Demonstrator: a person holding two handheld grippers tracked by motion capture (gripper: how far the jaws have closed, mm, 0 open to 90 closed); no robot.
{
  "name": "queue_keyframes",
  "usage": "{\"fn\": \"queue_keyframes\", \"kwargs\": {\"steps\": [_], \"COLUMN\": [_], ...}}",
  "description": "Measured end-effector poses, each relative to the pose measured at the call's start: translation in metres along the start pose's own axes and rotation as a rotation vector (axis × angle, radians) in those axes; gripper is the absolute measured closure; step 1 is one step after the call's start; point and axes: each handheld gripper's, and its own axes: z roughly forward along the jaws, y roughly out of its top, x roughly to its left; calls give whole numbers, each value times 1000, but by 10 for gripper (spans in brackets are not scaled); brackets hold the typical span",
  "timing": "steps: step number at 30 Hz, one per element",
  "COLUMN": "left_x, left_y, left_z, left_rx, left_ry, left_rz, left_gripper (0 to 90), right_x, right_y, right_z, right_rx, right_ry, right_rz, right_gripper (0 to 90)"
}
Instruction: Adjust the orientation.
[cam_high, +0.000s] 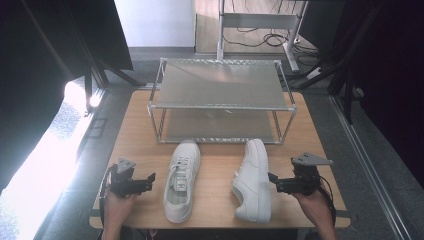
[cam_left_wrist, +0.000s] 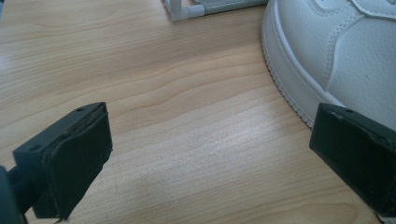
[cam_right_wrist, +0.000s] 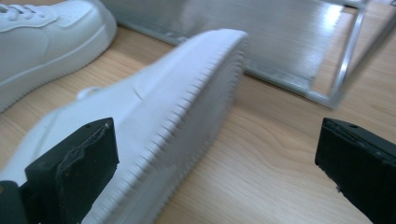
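Two white sneakers lie on the wooden table in front of a metal shoe rack. The left sneaker stands upright, toe toward the rack. The right sneaker lies tipped on its side, its sole facing my right gripper. My left gripper is open just left of the upright sneaker, with bare wood between its jaws. My right gripper is open close to the tipped sneaker's ribbed sole, which sits partly between its jaws.
The two-tier rack has empty shelves; its lower shelf and a white corner leg stand just beyond the shoes. The other sneaker lies farther left. Dark curtains flank the table, and a desk frame stands behind.
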Motion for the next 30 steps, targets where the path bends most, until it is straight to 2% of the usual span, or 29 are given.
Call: {"fn": "queue_keyframes", "kwargs": {"steps": [7,12,17,21,30], "left_x": [-1,-3,-3,-3,-3], "left_y": [0,0,0,0,0], "left_z": [1,1,1,0,0], "left_rx": [9,12,12,13,17], "left_ry": [3,3,6,11,15], "left_rz": [5,11,16,13,14], "left_gripper": [0,0,0,0,0], "right_x": [19,22,16,8,-14], "right_y": [6,3,0,-4,-14], "right_z": [19,26,21,14,-4], "right_rx": [22,43,40,31,48], "right_ry": [20,13,6,0,-71], "right_rz": [-40,-56,-53,-22,9], "right_gripper": [0,0,0,0,0]}}
